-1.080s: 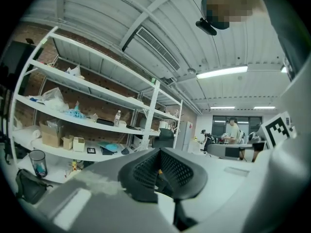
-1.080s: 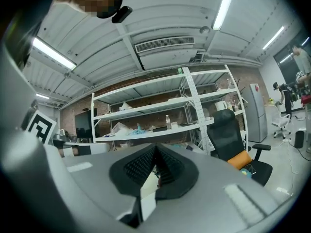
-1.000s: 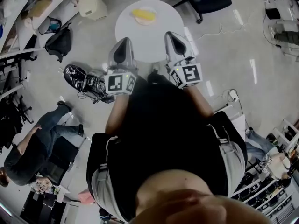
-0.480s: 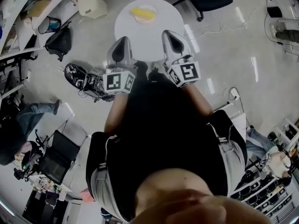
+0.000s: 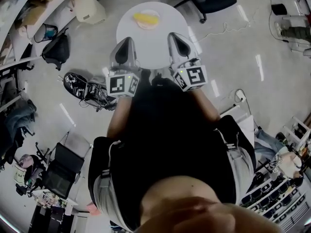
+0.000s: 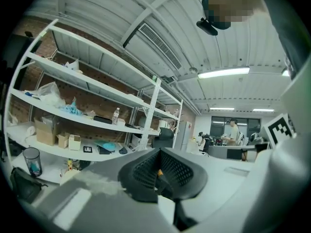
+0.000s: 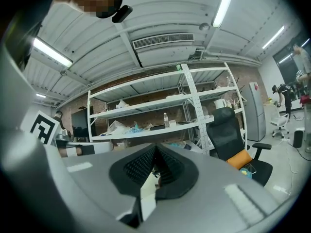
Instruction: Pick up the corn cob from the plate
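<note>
1. Holding two grippers level and side by side, the person reaches both forearms forward: left gripper (image 5: 127, 42), right gripper (image 5: 177, 38).
2. Both pairs of jaws are pressed together, gripping nothing.
3. Their tips show over the near part of one round white table (image 5: 151, 50).
4. At its far side, one corn cob (image 5: 146, 18) lies on one plate (image 5: 149, 27), well apart from both grippers.

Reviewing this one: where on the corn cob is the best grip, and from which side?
Probably the middle of the corn cob, with the jaws across its narrow girth, coming in over the near edge of the table. It lies crosswise on the plate, its long side facing the person.
</note>
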`<state>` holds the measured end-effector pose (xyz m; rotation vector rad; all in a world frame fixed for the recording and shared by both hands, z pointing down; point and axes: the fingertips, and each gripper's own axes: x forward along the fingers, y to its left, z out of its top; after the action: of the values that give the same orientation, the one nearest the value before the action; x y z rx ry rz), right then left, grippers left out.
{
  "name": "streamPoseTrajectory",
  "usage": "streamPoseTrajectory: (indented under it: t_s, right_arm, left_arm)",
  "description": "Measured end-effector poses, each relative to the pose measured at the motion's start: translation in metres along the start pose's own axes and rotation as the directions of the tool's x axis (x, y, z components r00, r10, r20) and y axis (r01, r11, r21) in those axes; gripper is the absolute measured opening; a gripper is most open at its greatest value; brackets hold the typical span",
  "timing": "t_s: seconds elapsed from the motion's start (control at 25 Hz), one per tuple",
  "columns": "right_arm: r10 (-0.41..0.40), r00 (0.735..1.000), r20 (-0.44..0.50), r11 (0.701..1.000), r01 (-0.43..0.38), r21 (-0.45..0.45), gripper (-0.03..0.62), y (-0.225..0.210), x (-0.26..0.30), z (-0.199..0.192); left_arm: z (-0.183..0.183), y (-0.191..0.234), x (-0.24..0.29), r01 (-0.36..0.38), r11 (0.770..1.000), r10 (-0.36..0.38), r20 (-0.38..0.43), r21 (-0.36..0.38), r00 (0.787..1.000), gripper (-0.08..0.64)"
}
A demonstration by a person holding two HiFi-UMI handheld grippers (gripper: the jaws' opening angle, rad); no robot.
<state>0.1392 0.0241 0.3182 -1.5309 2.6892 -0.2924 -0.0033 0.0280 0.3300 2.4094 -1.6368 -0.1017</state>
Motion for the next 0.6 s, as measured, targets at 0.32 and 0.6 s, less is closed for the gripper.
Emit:
streamPoseTrajectory:
  t_s: [0.32,0.6]
  right_arm:
    - [-0.022,1.000,-0.019,1.000,0.022,-0.001,0.008,-0.007,0.026,-0.005]
    - [-0.035,0.999,-0.038,0.999,0.035,0.004,0.008,-0.014,0.050,-0.008]
  left_arm:
    - [-0.001,0.018,0.027,0.022,1.000,-0.022,-0.011,-0.014,1.000,0.000]
    - [-0.001,0.035,0.044,0.028,1.000,-0.028,-0.029,-0.014,0.999,0.000]
